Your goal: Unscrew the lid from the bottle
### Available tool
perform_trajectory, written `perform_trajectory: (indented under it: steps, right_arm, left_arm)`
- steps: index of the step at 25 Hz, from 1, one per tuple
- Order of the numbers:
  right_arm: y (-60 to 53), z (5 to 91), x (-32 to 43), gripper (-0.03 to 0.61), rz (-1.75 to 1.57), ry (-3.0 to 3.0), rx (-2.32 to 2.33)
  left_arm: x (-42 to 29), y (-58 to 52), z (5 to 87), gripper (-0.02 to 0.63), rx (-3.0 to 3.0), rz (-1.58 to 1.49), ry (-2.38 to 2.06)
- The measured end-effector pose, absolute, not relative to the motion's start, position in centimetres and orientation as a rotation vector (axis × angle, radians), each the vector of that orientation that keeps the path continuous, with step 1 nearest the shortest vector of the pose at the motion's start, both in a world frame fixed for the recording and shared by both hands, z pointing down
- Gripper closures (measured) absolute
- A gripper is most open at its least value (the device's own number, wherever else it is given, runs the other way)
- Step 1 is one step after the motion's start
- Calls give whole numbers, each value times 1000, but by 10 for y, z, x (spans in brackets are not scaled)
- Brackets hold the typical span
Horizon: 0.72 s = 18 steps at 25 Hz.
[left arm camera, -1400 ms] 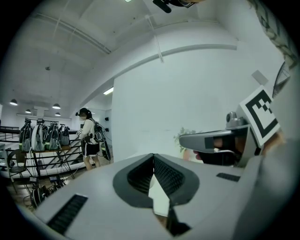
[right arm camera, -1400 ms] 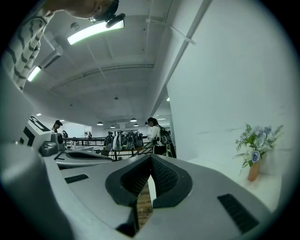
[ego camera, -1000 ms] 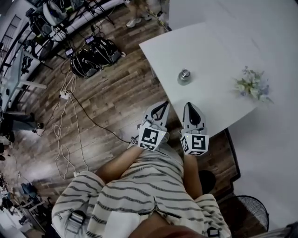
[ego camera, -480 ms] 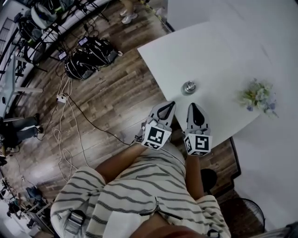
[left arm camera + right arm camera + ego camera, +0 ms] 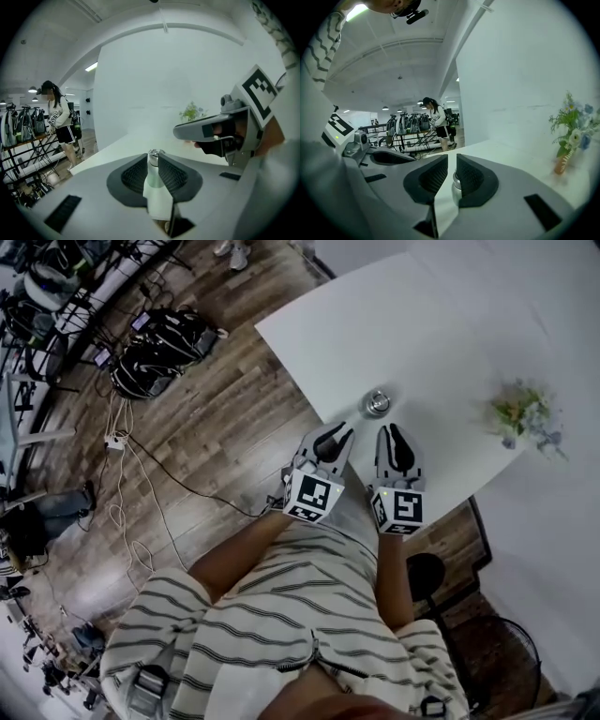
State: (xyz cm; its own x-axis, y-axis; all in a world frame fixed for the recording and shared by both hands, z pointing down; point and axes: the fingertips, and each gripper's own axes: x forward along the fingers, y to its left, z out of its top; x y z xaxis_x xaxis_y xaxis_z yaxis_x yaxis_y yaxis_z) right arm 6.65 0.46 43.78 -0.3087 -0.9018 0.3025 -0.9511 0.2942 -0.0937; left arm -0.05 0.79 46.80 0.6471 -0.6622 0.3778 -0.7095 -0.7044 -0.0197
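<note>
Upright bottle (image 5: 378, 404) on the table (image 5: 309, 338) just ahead, between left gripper (image 5: 339, 435) and right gripper (image 5: 392, 430), a shade nearer the right. Jaws of both just eased open to a narrow slit, gripping nothing; bottle beyond the tips.

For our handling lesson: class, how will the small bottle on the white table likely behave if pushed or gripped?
The bottle stands upright and looks narrow for its height, so a push near the top would probably tip it. Its round body would likely roll once down. The shiny lid and smooth pale body may be slippery.
</note>
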Motion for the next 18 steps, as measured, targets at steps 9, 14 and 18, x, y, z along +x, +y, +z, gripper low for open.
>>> perform_trajectory:
  steps: [9,14,18]
  right_arm:
    - [-13,478,76,409,460,-2334,1581]
    - [-23,494,78,341,456,-2347,1520]
    - [-31,495,75,309,438,-2366,1466]
  left_arm:
    - [29,-7,510,434,2756,673,-1024]
    - [40,-18,528,394,2775,695,-985]
    - [45,-27,538,346,2789,731,-952]
